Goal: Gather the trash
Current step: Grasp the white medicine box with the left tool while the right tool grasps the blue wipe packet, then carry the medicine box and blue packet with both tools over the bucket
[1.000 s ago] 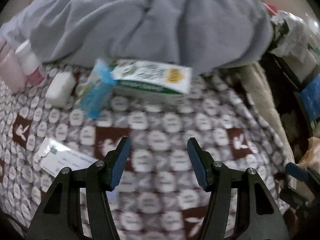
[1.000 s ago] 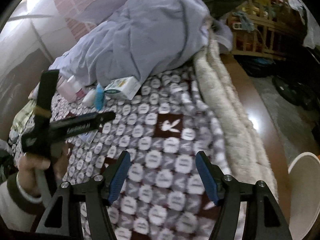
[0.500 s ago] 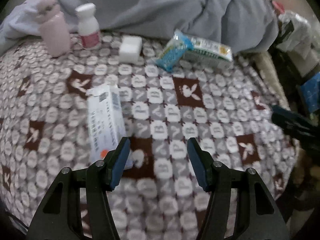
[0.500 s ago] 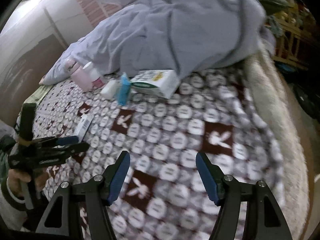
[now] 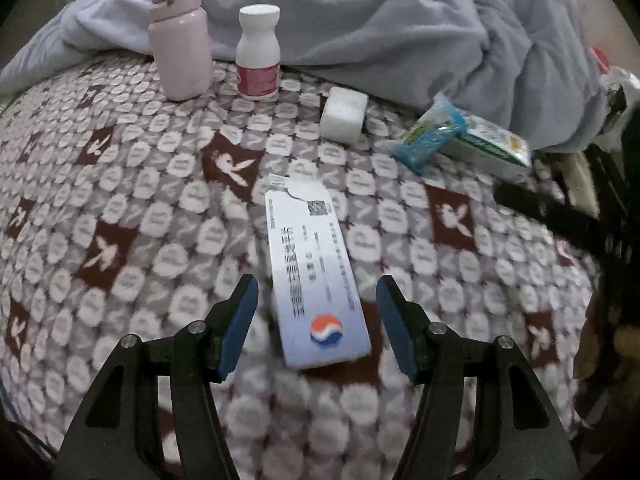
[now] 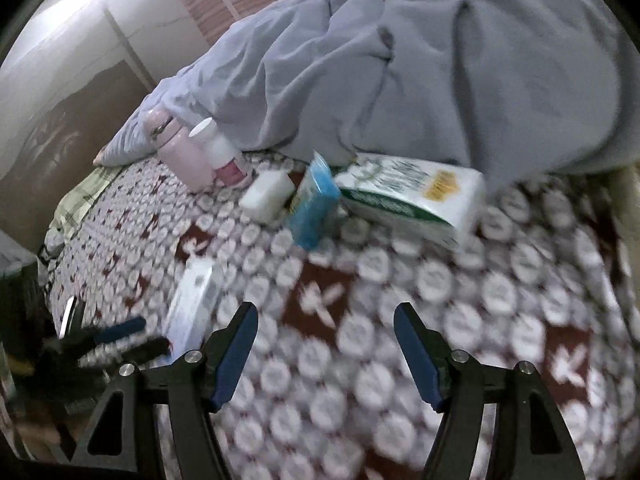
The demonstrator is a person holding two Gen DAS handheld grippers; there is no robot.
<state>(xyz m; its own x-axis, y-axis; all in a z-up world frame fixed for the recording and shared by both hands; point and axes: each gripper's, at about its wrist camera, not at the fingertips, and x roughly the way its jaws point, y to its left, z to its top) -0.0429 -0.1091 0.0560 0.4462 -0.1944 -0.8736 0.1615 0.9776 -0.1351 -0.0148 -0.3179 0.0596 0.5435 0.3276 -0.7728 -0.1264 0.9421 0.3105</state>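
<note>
Pink flask [image 5: 180, 36], rumpled grey duvet [image 5: 400, 20]

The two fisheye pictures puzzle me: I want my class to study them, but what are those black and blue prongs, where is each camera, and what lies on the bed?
No robot here: a person holds one claw in each hand, with a camera looking along its fingers. In the left view, the left claw is open, either side of a flat white box, holding nothing. In the right view, the right claw is open and empty. On the patterned blanket lie a pink bottle, a white pill bottle, a small white block, a blue packet, a green-and-white box, with a grey duvet behind.
</note>
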